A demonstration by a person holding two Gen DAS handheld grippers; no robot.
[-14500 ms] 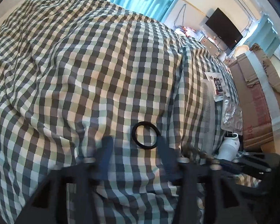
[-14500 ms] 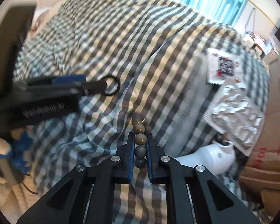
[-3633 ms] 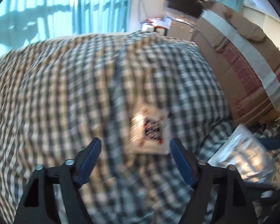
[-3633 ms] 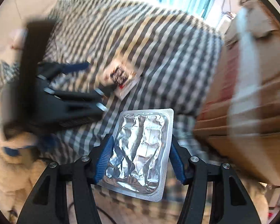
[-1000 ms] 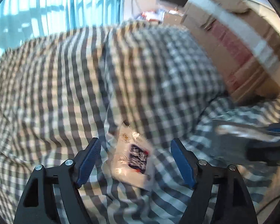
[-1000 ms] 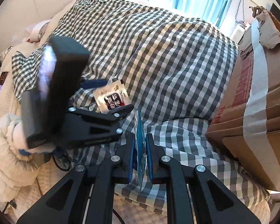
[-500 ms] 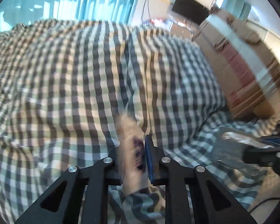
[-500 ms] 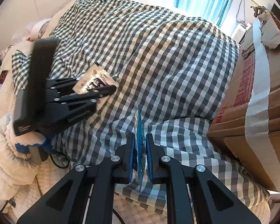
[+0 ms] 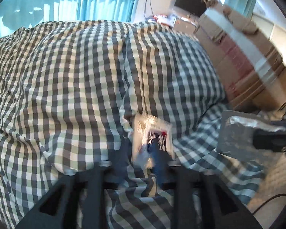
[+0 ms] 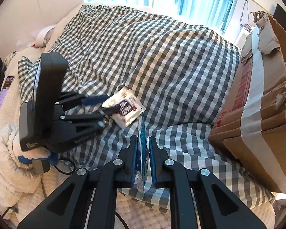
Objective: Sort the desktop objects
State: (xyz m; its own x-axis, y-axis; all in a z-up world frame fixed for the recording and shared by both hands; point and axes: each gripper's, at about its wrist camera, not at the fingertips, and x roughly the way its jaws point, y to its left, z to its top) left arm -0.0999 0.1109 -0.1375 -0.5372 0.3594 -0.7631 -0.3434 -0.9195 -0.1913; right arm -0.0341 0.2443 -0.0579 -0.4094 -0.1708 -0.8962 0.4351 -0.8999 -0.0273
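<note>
Checked cloth: green, grey and white bedspread point(image 10: 181, 61) over the bed, carrying everything in play.
Left gripper point(image 10: 104, 108): jaws apart in the left wrist view, blurred; whether a pad touches the packet cannot be told.
Packet point(image 9: 152, 139): one white snack sachet with a dark printed panel, lying on the bedspread between the left jaws, long axis roughly along the fingers.
Key relation: packet straight ahead of the left jaws and inside their span; left gripper nearer to it than the right, so probably closing or backing off suits, not reaching.
Right gripper point(image 10: 143, 143): jaws clamped on the blister pack point(image 10: 143, 133), held edge-on and upright in its own view, above the bed edge, just right of the packet.
Blister pack, second look point(image 9: 236, 133): one silver foil sheet, broad face toward the left camera.
Cardboard box point(image 10: 261, 99): one, taped, far right, beside the bed.
Count: two grippers, one packet, one blister pack, one box.
</note>
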